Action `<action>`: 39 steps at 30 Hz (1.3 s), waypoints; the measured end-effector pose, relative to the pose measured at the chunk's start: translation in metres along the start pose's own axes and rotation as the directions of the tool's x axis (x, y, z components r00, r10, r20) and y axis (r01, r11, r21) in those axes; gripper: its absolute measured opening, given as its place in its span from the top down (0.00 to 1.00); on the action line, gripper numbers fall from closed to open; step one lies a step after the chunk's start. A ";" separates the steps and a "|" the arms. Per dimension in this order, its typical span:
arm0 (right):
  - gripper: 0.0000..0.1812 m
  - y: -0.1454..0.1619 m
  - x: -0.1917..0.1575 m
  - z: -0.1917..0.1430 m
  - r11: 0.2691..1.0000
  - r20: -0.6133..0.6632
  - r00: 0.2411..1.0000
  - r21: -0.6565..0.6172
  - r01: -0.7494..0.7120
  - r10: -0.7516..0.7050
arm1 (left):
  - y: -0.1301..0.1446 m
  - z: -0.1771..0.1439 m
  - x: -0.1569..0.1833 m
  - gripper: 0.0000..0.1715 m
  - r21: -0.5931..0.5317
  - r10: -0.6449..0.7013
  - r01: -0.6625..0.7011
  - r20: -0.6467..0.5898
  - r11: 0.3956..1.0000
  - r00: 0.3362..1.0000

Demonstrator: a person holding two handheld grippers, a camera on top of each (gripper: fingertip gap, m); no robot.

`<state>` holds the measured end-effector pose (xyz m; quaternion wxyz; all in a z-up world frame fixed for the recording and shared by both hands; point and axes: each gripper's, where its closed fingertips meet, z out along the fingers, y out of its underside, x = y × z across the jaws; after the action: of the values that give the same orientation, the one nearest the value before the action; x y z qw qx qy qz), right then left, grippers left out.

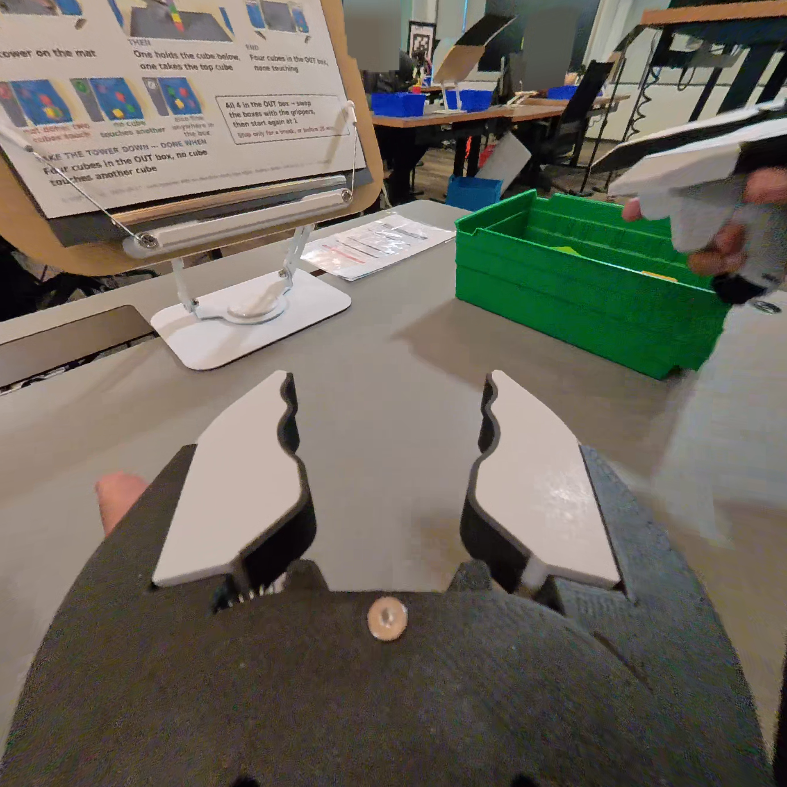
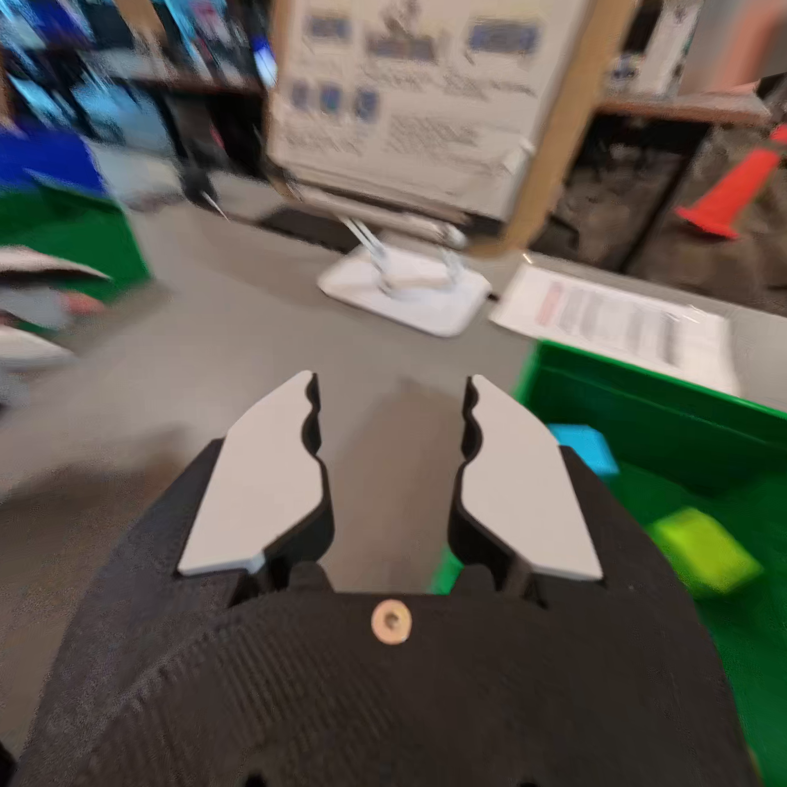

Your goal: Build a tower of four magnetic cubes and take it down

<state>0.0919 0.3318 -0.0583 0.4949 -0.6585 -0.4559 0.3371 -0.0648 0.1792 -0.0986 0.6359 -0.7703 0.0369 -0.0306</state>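
In the left wrist view your left gripper hangs over bare grey table, fingers spread and empty — the green bin sits ahead to its right. The right wrist view is blurred: your right gripper, also parted and empty, hovers at that bin's edge, with a blue cube and a lime cube inside.

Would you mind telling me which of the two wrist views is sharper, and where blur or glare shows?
Left wrist view: mostly sharp; the green bin is crisp, the right gripper at the edge is smeared, and the left gripper has a faint sheen on one finger. Right wrist view: heavy motion blur on the stand and lime block; its own fingers stay sharp.
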 end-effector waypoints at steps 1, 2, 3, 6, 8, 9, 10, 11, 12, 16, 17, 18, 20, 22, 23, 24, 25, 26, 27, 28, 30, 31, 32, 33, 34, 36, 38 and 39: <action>0.65 0.012 0.029 -0.013 0.993 -0.042 0.998 -0.113 0.035 -0.040 | 0.002 -0.014 0.004 0.50 -0.009 -0.007 0.007 -0.009 1.000 1.000; 0.61 0.028 0.059 -0.026 0.966 -0.078 0.995 -0.256 0.040 -0.062 | 0.004 -0.028 0.007 0.50 -0.013 -0.009 0.009 -0.013 1.000 1.000; 0.63 0.043 0.090 -0.040 0.927 -0.123 0.988 -0.374 0.038 -0.090 | 0.009 -0.040 0.008 0.50 -0.017 -0.004 0.004 -0.002 1.000 1.000; 0.66 0.064 0.187 -0.075 0.859 -0.304 0.932 -0.511 0.015 -0.197 | 0.025 -0.063 0.008 0.50 -0.031 0.008 -0.007 0.043 0.999 0.999; 0.62 0.084 0.220 -0.084 0.818 -0.333 0.938 -0.563 -0.117 -0.094 | 0.032 -0.067 0.008 0.50 -0.030 0.009 -0.007 0.051 1.000 0.999; 0.61 0.097 0.224 -0.083 0.780 -0.319 0.948 -0.594 -0.197 -0.003 | 0.034 -0.066 0.008 0.50 -0.040 0.007 -0.005 0.046 0.999 0.999; 0.60 0.108 0.227 -0.081 0.739 -0.314 0.947 -0.621 -0.260 0.069 | 0.034 -0.065 0.009 0.50 -0.052 0.002 0.000 0.035 0.999 0.999; 0.59 0.118 0.234 -0.081 0.702 -0.331 0.939 -0.646 -0.299 0.095 | 0.034 -0.064 0.010 0.50 -0.058 -0.005 0.006 0.024 0.998 1.000; 0.59 0.128 0.241 -0.081 0.671 -0.348 0.934 -0.676 -0.306 0.075 | 0.034 -0.063 0.011 0.50 -0.057 -0.012 0.013 0.017 0.998 1.000; 0.73 0.165 0.249 -0.085 0.523 -0.306 0.952 -0.810 -0.266 0.011 | 0.039 -0.065 0.013 0.51 -0.072 -0.006 0.006 0.009 0.997 1.000; 0.79 0.170 0.248 -0.084 0.506 -0.303 0.953 -0.818 -0.275 0.028 | 0.038 -0.066 0.012 0.51 -0.067 0.003 -0.001 0.017 0.998 1.000; 0.85 0.175 0.243 -0.081 0.490 -0.279 0.959 -0.829 -0.268 0.054 | 0.037 -0.067 0.011 0.51 -0.057 0.009 -0.007 0.026 0.998 1.000; 0.93 0.178 0.235 -0.077 0.484 -0.229 0.969 -0.841 -0.243 0.089 | 0.036 -0.067 0.010 0.52 -0.052 0.006 -0.005 0.026 0.999 1.000; 0.96 0.177 0.233 -0.076 0.480 -0.228 0.963 -0.835 -0.269 0.144 | 0.039 -0.065 0.010 0.52 -0.066 -0.008 0.009 0.018 0.998 1.000; 0.96 0.177 0.232 -0.076 0.480 -0.240 0.954 -0.825 -0.298 0.181 | 0.040 -0.065 0.010 0.52 -0.072 -0.011 0.012 0.016 0.997 1.000; 0.97 0.177 0.232 -0.075 0.486 -0.246 0.947 -0.815 -0.317 0.206 | 0.041 -0.065 0.010 0.52 -0.074 -0.012 0.014 0.017 0.997 1.000; 0.97 0.177 0.232 -0.075 0.493 -0.254 0.942 -0.804 -0.332 0.221 | 0.040 -0.064 0.010 0.52 -0.072 -0.011 0.012 0.020 0.997 1.000; 0.97 0.177 0.232 -0.075 0.499 -0.267 0.935 -0.792 -0.352 0.234 | 0.039 -0.065 0.009 0.52 -0.067 -0.008 0.010 0.026 0.998 1.000; 0.97 0.177 0.232 -0.074 0.507 -0.285 0.927 -0.777 -0.373 0.244 | 0.038 -0.065 0.008 0.53 -0.063 -0.005 0.007 0.032 0.998 0.999; 0.97 0.177 0.232 -0.074 0.514 -0.296 0.924 -0.768 -0.382 0.243 | 0.037 -0.065 0.007 0.54 -0.062 -0.001 0.003 0.038 0.998 0.999; 0.97 0.176 0.230 -0.074 0.512 -0.313 0.918 -0.763 -0.396 0.243 | 0.040 -0.065 0.005 0.56 -0.087 0.025 -0.020 0.054 0.996 0.998; 0.97 0.176 0.228 -0.074 0.508 -0.327 0.910 -0.755 -0.414 0.256 | 0.042 -0.066 0.004 0.55 -0.106 0.040 -0.033 0.064 0.994 0.997; 0.97 0.176 0.225 -0.073 0.505 -0.340 0.900 -0.746 -0.435 0.274 | 0.043 -0.066 0.002 0.54 -0.114 0.056 -0.047 0.079 0.992 0.995; 0.97 0.175 0.223 -0.072 0.502 -0.350 0.892 -0.739 -0.450 0.285 | 0.040 -0.068 -0.001 0.53 -0.108 0.069 -0.058 0.103 0.993 0.992; 0.97 0.175 0.220 -0.071 0.501 -0.356 0.889 -0.735 -0.457 0.289 | 0.036 -0.071 -0.005 0.51 -0.089 0.076 -0.064 0.132 0.994 0.988; 0.97 0.173 0.214 -0.069 0.503 -0.356 0.887 -0.732 -0.460 0.293 | 0.023 -0.081 -0.012 0.50 -0.039 0.056 -0.050 0.183 0.998 0.982; 0.97 0.171 0.204 -0.064 0.506 -0.341 0.890 -0.735 -0.453 0.301 | 0.013 -0.096 -0.023 0.49 -0.034 0.031 -0.024 0.250 0.999 0.968; 0.97 0.171 0.199 -0.062 0.504 -0.333 0.894 -0.740 -0.445 0.301 | 0.010 -0.106 -0.032 0.49 -0.054 0.041 -0.026 0.293 0.998 0.955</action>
<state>0.2640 0.4802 -0.2030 0.0956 -0.9162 -0.3628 0.1407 -0.1071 0.0771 -0.0889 0.6156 -0.7810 -0.0444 0.0961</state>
